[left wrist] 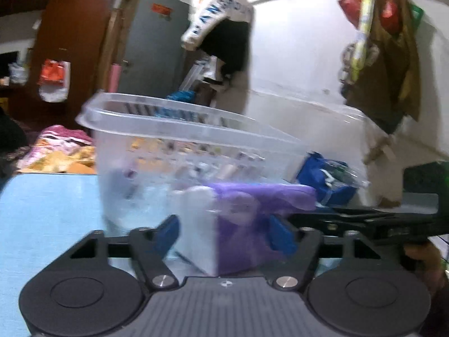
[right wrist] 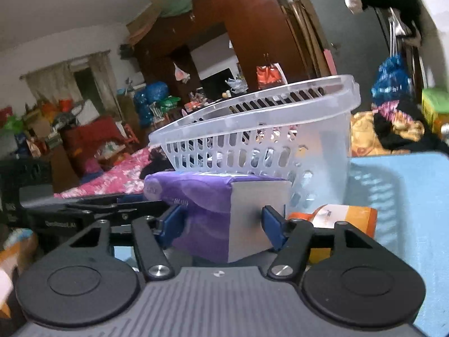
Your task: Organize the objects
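A purple and white box (left wrist: 241, 224) (right wrist: 224, 213) sits in front of a clear plastic basket (left wrist: 179, 146) (right wrist: 266, 137) on a light blue table (left wrist: 47, 210) (right wrist: 398, 185). My left gripper (left wrist: 224, 236) is shut on one end of the box, blue pads against its sides. My right gripper (right wrist: 221, 224) is shut on the other end. In each view the other gripper's black body shows beside the box. An orange and white box (right wrist: 345, 216) lies right of the right gripper, by the basket's foot.
A blue bag (left wrist: 325, 179) lies behind the basket by a white wall. Bedding (right wrist: 112, 179) and piled clothes (right wrist: 393, 126) lie past the table edges. A brown wardrobe (right wrist: 252, 28) and a grey door (left wrist: 157, 39) stand far back.
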Motion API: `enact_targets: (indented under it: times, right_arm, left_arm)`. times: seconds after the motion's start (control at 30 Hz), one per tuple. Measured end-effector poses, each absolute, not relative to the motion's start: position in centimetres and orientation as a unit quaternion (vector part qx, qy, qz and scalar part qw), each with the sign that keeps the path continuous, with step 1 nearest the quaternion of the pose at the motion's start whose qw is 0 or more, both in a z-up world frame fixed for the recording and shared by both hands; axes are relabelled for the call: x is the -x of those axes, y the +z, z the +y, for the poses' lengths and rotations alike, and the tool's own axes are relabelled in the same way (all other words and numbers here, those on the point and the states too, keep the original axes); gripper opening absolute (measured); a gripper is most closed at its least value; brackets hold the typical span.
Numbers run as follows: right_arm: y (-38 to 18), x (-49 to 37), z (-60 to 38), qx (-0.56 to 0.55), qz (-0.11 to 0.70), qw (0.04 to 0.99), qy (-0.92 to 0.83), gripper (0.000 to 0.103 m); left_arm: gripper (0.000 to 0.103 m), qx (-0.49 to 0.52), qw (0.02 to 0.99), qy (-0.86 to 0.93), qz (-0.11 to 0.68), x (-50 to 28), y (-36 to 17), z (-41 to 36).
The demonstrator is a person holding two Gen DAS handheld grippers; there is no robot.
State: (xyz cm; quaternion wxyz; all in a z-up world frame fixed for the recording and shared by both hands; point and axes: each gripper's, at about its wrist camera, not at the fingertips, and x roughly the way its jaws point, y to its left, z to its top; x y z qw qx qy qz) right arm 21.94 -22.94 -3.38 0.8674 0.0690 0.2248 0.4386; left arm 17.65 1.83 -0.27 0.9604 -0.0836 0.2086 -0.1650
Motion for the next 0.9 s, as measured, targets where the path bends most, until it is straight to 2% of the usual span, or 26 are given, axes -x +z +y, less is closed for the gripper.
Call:
enact_targets:
  times: [0.2,0.37,0.5,0.9]
  right_arm:
    - [-3.0,-20.2,-22.7,-0.032,0.196,0.882,0.427,0.058]
    - [-1.8,-18.2,-22.5,-0.014,0.156,0.893,0.421,0.056]
    - [-0.6,-16.3,-23.0,-0.012,0.126,0.896,0.425,0.055]
    - [8.6,-15.0,-22.4,0.019,0.036,0.908,0.418,0.054]
  left_arm:
    - [0.062,0.049,0.972,-0.144,0.182,-16.3,-0.3,0.5]
    - [0.054,0.040,0.977,-0.153,0.141,-14.3,0.3,0.5]
    - [0.053,0.037,0.981,-0.158,0.107,-12.1,1.5,0.5]
    - [0.052,-0.015,0.989,-0.143,0.017,-10.4,11.2,-1.3]
